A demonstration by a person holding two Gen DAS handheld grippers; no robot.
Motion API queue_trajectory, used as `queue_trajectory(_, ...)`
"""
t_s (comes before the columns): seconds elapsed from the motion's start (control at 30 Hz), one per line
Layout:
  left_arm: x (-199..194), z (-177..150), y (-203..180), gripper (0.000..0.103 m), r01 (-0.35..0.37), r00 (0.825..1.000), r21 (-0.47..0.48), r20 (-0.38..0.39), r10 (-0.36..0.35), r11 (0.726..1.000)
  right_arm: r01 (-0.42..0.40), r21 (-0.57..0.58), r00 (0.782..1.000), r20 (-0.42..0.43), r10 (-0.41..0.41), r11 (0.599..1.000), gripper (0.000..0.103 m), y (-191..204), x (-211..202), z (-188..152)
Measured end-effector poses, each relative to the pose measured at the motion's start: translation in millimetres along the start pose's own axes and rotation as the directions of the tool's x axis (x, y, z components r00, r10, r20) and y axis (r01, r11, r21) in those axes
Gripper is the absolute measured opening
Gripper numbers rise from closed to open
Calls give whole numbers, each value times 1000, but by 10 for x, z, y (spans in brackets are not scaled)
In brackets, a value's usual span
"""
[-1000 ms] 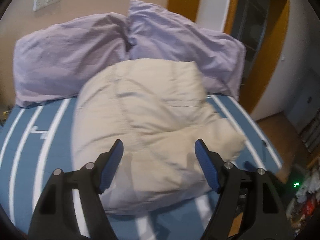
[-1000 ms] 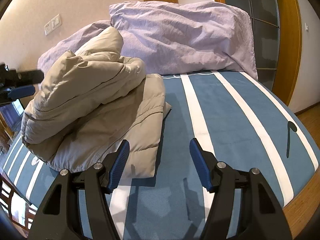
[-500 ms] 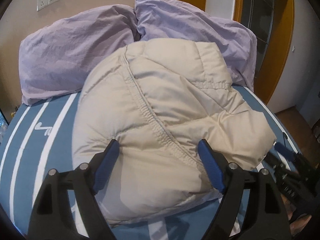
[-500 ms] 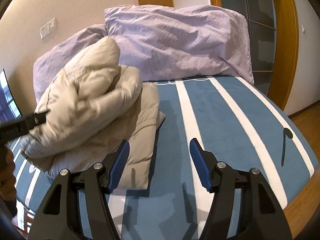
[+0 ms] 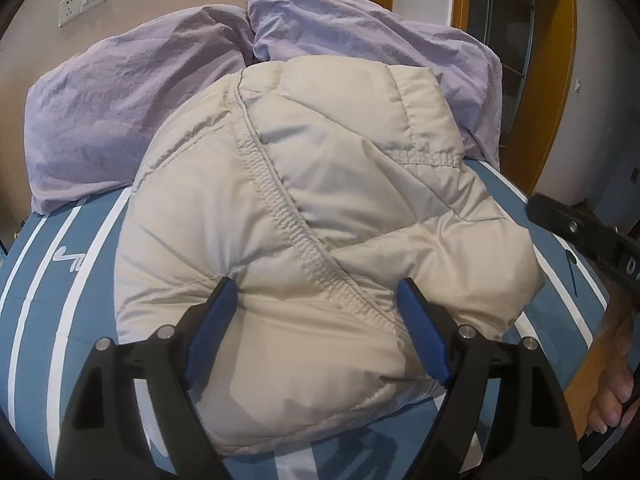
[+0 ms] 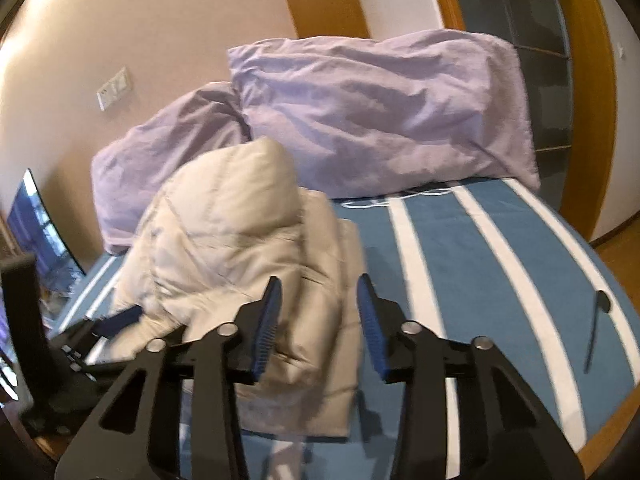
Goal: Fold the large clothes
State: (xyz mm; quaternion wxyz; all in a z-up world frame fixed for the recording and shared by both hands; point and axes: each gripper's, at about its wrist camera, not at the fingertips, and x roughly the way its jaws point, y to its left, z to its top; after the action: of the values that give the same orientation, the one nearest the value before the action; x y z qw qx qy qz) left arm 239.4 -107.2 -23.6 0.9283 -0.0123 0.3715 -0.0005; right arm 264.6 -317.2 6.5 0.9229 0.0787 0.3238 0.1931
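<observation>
Your left hand-held gripper has sunk, gaping, onto the puffer jacket; your right hand-held gripper has just been narrowing, empty, so the puffy fold may spring open.

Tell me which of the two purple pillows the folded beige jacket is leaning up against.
The pillow nearer the door: the jacket rises in front of it, covering its lower edge. The pillow below the wall socket lies beside it.
</observation>
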Motion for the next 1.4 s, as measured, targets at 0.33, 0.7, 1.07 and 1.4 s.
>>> queue_trajectory(0.33,-21,-16,18,81,19,1000,5,15,-19,1000,3,-9,995,-102,-4,1000,28,116,367,-172)
queue_trajectory(0.7,-185,118,-15,83,73,997,-10,33,-72,997,27,26,982,-185,-22,999,28,-20,565,-417)
queue_trajectory(1.07,-260,342,205,83,-24,997,-28,68,26,999,9,69,980,-197,4,998,27,-92,585,-477)
queue_trajectory(1.4,-21,415,537,90,-178,982,-29,54,179,984,10,76,982,-187,4,997,27,-110,582,-495)
